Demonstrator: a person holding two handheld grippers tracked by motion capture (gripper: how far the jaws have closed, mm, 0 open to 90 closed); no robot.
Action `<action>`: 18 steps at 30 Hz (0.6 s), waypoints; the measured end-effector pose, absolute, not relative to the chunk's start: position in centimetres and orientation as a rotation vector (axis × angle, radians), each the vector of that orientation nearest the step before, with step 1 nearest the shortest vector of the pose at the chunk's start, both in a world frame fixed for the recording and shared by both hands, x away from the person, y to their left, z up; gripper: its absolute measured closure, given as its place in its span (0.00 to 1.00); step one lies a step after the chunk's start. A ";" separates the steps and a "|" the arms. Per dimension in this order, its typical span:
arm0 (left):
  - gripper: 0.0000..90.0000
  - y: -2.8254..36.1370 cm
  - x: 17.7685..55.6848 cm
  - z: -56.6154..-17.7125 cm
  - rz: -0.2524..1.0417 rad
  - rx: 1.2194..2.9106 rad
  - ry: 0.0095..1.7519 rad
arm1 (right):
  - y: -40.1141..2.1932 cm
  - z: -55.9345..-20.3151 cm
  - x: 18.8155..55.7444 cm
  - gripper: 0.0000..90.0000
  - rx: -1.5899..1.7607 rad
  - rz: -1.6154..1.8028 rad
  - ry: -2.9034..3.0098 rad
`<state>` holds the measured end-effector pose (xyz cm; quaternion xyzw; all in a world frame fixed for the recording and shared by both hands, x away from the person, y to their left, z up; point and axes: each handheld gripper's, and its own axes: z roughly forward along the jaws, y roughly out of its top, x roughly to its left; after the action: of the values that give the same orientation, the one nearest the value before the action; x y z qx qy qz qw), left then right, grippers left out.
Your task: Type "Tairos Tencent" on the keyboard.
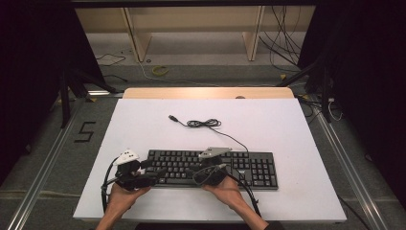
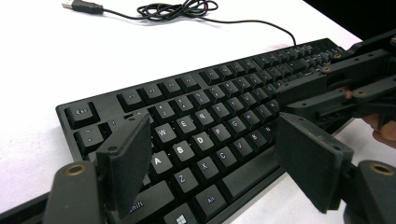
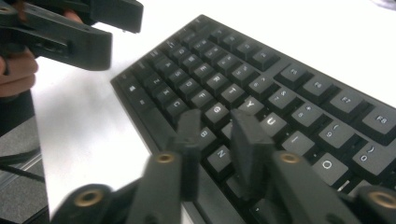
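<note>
**Hovering both grippers over a keyboard**

Lying at the lower centre of the high view, the keyboard [image 1: 213,167] sits square to the person on the white table [image 1: 287,129], its cable [image 1: 206,123] coiled behind it, out of the way of the keys. The left gripper [image 1: 152,172] hangs over the keyboard's left end with jaws spread wide and nothing between them, probably ready to straddle or steady that end. The right gripper [image 1: 191,173] hovers mid-board, jaws parted a little and empty, seemingly placed to poke at a key.

The left gripper view shows key legends near its pads [image 2: 126,158], around A, S and Z. The right gripper view shows its tips [image 3: 247,140] above B, N and H. The high view alone shows both hands [image 1: 125,194] and the whole layout.
</note>
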<state>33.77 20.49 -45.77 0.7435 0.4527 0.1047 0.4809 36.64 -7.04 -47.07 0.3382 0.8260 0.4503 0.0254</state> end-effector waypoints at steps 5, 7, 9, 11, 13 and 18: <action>0.30 20.3 33.9 -45.7 0.263 1.821 1.102 | -7.3 -46.7 36.5 0.68 1.041 1.416 2.549; 0.31 20.2 34.0 -45.7 0.260 1.820 1.101 | -7.5 -46.6 36.5 0.63 1.041 1.421 2.544; 0.32 20.0 34.0 -45.6 0.261 1.824 1.098 | -7.6 -46.5 36.4 0.61 1.044 1.430 2.541; 0.34 19.9 34.1 -45.6 0.260 1.828 1.092 | -7.8 -46.4 36.4 0.57 1.041 1.434 2.534; 0.37 19.7 34.2 -45.6 0.258 1.837 1.097 | -8.0 -46.3 36.3 0.54 1.045 1.436 2.528; 0.47 19.0 34.4 -45.9 0.242 1.863 1.082 | -8.5 -46.1 36.2 0.48 1.050 1.438 2.508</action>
<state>34.43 19.05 -45.87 0.7594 0.4410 0.0989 0.4680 36.17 -8.48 -46.08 0.3411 0.8149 0.4674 0.0328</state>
